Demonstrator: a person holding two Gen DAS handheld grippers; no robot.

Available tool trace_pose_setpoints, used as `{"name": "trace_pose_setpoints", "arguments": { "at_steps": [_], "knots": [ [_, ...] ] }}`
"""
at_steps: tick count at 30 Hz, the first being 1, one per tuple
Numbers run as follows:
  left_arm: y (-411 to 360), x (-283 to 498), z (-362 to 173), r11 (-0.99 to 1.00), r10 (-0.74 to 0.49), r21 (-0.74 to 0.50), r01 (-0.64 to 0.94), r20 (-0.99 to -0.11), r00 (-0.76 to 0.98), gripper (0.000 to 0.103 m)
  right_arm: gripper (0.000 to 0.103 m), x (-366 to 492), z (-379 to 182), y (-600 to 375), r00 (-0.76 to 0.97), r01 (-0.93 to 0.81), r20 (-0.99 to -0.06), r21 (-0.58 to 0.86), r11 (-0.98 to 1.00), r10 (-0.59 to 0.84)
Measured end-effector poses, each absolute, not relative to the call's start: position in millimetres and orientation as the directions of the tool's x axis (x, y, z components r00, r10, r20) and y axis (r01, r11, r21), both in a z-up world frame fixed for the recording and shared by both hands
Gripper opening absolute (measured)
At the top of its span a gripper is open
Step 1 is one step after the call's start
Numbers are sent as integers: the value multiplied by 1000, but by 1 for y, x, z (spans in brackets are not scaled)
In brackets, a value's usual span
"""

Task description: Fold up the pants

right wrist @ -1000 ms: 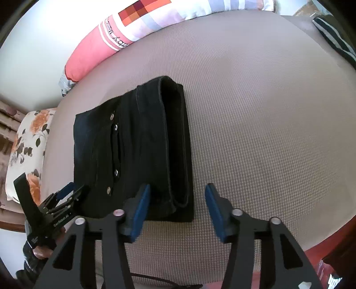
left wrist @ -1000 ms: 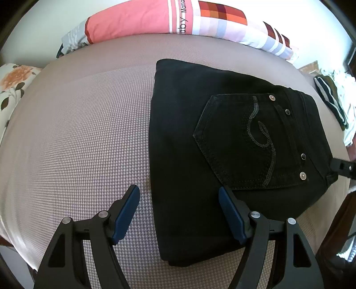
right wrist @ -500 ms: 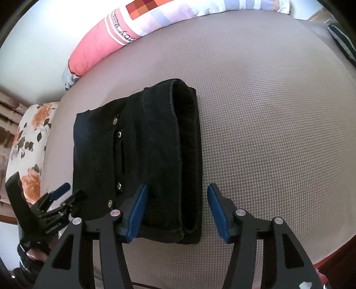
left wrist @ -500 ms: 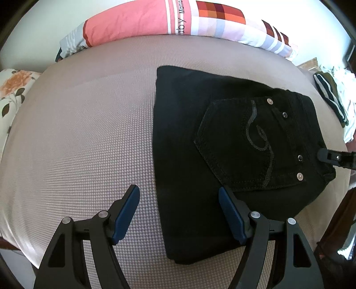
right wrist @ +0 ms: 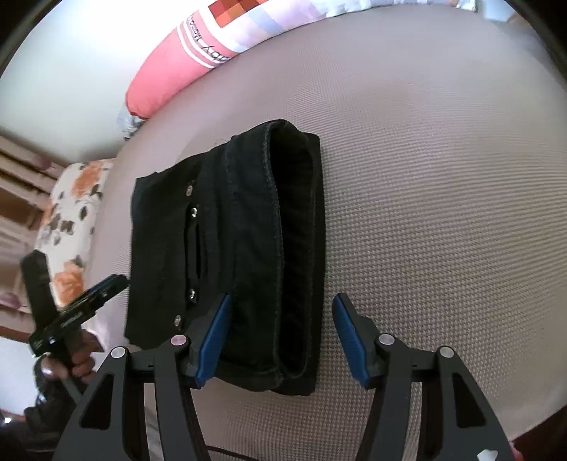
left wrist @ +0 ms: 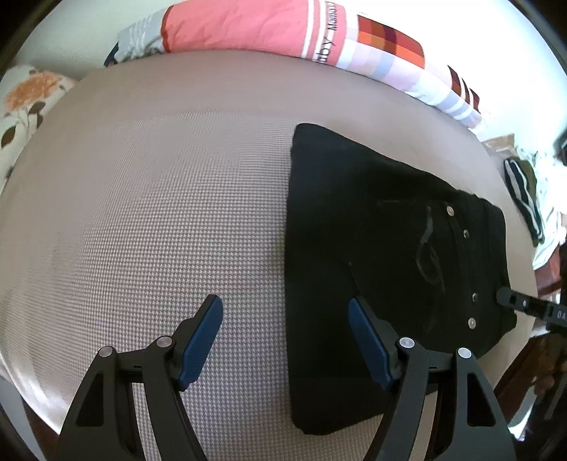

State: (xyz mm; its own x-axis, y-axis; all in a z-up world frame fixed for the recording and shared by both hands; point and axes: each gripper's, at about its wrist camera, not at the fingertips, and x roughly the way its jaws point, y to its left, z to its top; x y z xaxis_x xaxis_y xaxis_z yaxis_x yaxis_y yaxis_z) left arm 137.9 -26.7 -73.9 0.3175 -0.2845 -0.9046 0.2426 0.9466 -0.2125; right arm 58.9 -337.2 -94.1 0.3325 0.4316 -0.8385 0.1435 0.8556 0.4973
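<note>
Black pants [right wrist: 226, 255] lie folded compact at the frame's center on the bed [right wrist: 443, 177]; both the left gripper [left wrist: 285, 340] and right gripper [right wrist: 280, 337] hover wide, empty, apparently finished.

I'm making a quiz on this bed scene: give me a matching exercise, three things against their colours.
Things:
1. folded pants
2. gripper pads
3. long bolster pillow

Colours:
A. blue
B. pink with checked patches
C. black

Pairs: 1-C, 2-A, 3-B
</note>
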Motion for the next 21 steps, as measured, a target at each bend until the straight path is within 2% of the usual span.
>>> {"name": "trace_pose_setpoints", "arguments": {
  "at_steps": [6,11,21],
  "knots": [
    [-23,147,-84,917,-382,-335,216,-892,242,74,59,59,-99,-354,339,159,-805,560,813,487],
    [-19,153,-97,837,-546,-528,147,-825,145,74,59,62,-106,-370,352,175,-770,612,771,532],
    [-7,167,-101,799,-601,-593,98,-789,126,74,59,68,-128,-385,355,164,-655,746,646,667]
  ]
}}
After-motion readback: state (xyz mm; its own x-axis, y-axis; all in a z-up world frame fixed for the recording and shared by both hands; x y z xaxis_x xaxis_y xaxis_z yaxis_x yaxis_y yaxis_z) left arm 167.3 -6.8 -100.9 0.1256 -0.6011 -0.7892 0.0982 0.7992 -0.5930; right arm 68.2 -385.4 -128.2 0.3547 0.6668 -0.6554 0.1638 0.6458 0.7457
